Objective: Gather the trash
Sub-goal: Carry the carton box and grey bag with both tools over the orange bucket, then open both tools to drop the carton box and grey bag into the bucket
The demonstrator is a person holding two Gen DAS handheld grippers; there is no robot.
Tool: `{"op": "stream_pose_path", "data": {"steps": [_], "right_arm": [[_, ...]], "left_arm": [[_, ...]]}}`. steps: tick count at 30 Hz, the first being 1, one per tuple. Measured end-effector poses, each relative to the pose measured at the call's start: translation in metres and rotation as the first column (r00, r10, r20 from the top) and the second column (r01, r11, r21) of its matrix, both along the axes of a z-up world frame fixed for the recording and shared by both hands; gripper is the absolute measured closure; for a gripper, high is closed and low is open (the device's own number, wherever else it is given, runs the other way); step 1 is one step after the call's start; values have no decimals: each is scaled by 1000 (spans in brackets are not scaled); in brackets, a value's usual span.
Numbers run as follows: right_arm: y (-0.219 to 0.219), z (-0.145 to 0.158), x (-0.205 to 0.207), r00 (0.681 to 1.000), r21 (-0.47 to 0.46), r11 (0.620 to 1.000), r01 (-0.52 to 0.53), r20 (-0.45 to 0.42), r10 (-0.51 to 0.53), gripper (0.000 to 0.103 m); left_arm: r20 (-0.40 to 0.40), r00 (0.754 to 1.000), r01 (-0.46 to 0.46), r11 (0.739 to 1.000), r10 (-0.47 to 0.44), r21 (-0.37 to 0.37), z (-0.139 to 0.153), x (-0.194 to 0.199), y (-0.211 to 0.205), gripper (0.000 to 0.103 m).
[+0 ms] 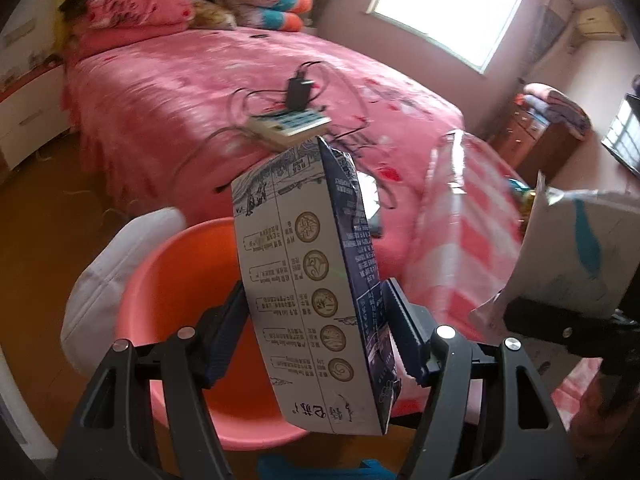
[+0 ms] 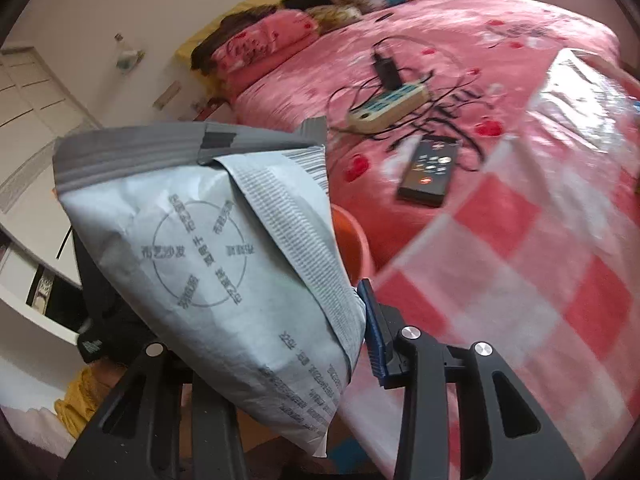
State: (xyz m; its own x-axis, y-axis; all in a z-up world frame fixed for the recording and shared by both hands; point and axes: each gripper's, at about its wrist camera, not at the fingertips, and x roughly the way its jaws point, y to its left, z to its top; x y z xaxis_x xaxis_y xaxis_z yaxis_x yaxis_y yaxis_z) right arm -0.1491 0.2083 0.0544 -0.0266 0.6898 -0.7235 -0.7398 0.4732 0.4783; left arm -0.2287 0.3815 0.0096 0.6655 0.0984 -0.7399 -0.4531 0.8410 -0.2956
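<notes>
— What's the room like from where you stand?

— A bedroom: one bed under a pink cover, one bright window behind it, a wooden floor.

— And the trash?

— Two pieces, one per tong. The left gripper is clamped on a blue-and-white carton, standing on end over a pink basin at the bed's foot. The right gripper pinches one grey printed pouch, tilted, near the bed's edge.

— Anything else lying about?

— One power strip with a black charger plugged in and tangled cords, one black phone beside it, a checked plastic bag spread on the cover. Pink pillows and rolled blankets at the head.

— What blocks the view?

— The carton hides part of the basin; the pouch covers most of it from the right.
</notes>
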Motion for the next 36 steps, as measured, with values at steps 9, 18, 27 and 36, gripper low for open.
{"op": "stream_pose_path", "data": {"steps": [9, 18, 27, 36], "right_arm": [[51, -21, -7, 998, -40, 998, -54, -14, 54, 61], [61, -29, -8, 999, -55, 998, -40, 2, 40, 39], [29, -16, -1, 993, -11, 997, 74, 93, -73, 17], [-18, -19, 2, 972, 30, 984, 178, 151, -180, 13]], "left_arm": [[-64, 996, -58, 998, 57, -15, -32, -9, 22, 35], [-124, 987, -104, 995, 103, 3, -54, -17, 32, 29], [-90, 989, -115, 992, 119, 51, -48, -19, 35, 21], [69, 990, -128, 985, 120, 118, -27, -22, 19, 20]]}}
